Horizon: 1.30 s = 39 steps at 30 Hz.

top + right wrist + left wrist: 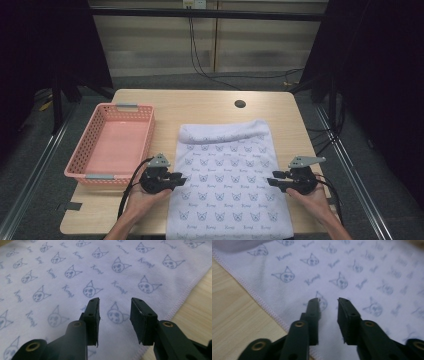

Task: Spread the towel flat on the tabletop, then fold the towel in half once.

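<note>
White cloth towel printed with grey cat faces (227,177) lies flat on the light wooden table (200,107), right of a pink perforated plastic basket (112,145). Left claw (179,178) sits at the towel's left edge, right claw (272,178) at its right edge. Both are spread with nothing between the pads.

The room was dim around the edges, black on both sides, with soft even light falling from above on the table (210,102). The towel (227,175) stood brightest, with no glare and only faint shadows. The high view was slightly soft. In both gripper views the towel's print was sharp near the jaws but blurred toward the far corners.
</note>
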Tool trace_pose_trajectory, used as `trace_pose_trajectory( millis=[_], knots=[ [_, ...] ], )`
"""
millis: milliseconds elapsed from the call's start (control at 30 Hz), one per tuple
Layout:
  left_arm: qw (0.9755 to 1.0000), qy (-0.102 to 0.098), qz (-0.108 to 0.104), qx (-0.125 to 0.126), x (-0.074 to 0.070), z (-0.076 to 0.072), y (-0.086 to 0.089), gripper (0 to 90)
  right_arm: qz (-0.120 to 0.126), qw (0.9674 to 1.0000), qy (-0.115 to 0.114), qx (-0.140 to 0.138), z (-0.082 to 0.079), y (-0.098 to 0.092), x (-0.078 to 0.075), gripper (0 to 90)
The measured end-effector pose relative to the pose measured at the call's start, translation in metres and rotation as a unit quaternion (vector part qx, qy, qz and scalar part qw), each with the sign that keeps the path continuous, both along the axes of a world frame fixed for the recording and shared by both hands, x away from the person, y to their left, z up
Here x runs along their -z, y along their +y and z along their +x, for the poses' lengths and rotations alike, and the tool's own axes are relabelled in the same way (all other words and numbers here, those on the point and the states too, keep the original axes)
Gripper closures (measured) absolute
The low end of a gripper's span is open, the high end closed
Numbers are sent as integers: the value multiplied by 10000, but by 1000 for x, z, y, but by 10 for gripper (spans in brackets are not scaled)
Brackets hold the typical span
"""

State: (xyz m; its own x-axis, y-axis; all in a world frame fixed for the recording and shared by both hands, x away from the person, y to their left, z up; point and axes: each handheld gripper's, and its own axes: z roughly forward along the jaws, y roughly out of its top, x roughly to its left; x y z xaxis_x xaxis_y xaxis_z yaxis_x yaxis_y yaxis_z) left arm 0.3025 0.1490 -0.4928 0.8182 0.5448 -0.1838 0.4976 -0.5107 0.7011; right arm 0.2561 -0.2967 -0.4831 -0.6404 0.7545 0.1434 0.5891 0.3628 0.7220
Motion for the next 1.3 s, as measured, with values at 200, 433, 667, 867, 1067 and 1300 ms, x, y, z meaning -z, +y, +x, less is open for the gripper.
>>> trace_pose_trajectory(
  millis=[200, 433, 667, 867, 1067, 1300],
  knots=[
    [10000, 53, 22, -59, 5, 6, -8, 639, -366, 9993, -15, 22, 17, 12, 13, 559],
    [9997, 70, 213, 11, 3, -12, -5, 875, -564, 9981, 73, -239, 0, 9, 13, 789],
    [9987, 232, 215, 402, 2, -29, -7, 884, -483, 9979, 302, -315, -28, 5, 10, 830],
    [9966, 519, 140, 619, 1, -51, -5, 880, -384, 9971, 536, -389, -47, 3, 8, 824],
    [9967, 459, 87, 665, -6, -51, -3, 694, -138, 9987, 320, -372, -53, -1, -5, 632],
    [9992, 289, -249, 106, -16, -10, -4, 563, -23, 10000, 29, 13, -22, -9, -5, 503]
  ],
)
